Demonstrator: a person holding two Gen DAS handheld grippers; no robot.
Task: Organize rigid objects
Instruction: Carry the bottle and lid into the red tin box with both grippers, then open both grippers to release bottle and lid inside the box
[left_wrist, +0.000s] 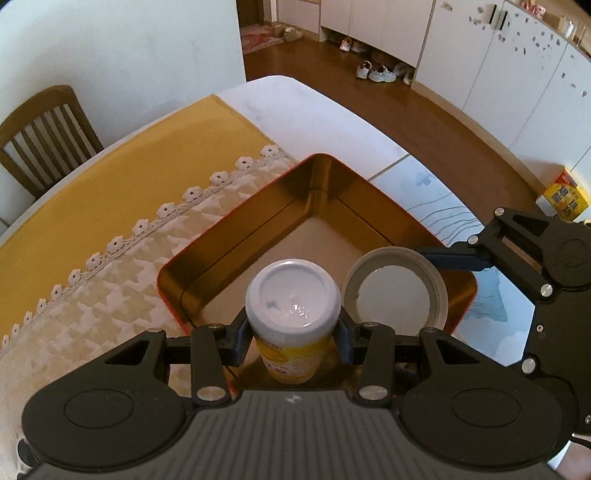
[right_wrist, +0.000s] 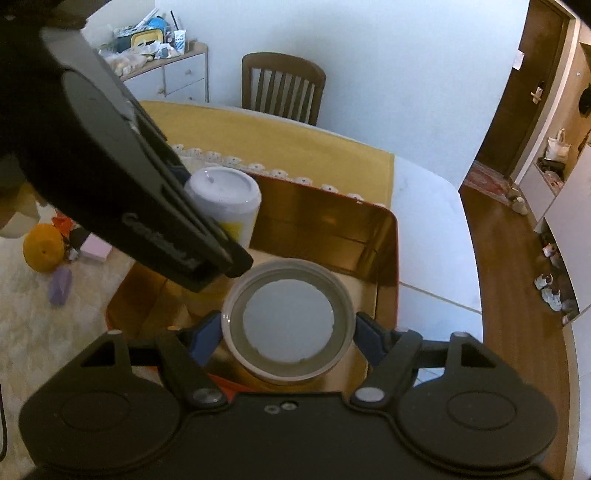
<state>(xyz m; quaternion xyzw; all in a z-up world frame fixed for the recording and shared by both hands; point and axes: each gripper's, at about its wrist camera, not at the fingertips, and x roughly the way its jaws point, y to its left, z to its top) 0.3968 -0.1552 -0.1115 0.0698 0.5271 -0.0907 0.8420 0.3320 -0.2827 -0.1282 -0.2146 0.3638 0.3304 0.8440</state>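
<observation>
My left gripper (left_wrist: 293, 334) is shut on a yellow bottle with a white cap (left_wrist: 293, 295), held upright over the near corner of a gold tin tray (left_wrist: 258, 210). My right gripper (right_wrist: 286, 334) is shut on a round grey-rimmed white can (right_wrist: 288, 321), held over the same tray (right_wrist: 384, 240). The can (left_wrist: 395, 288) sits just right of the bottle in the left wrist view. The bottle (right_wrist: 227, 199) shows behind the left gripper's body in the right wrist view.
The tray lies on a white lace cloth (left_wrist: 122, 280) over a yellow tablecloth (left_wrist: 147, 162). A wooden chair (right_wrist: 282, 86) stands at the table's far side. An orange (right_wrist: 42, 247), a pink box (right_wrist: 96, 249) and a purple item (right_wrist: 61, 284) lie left.
</observation>
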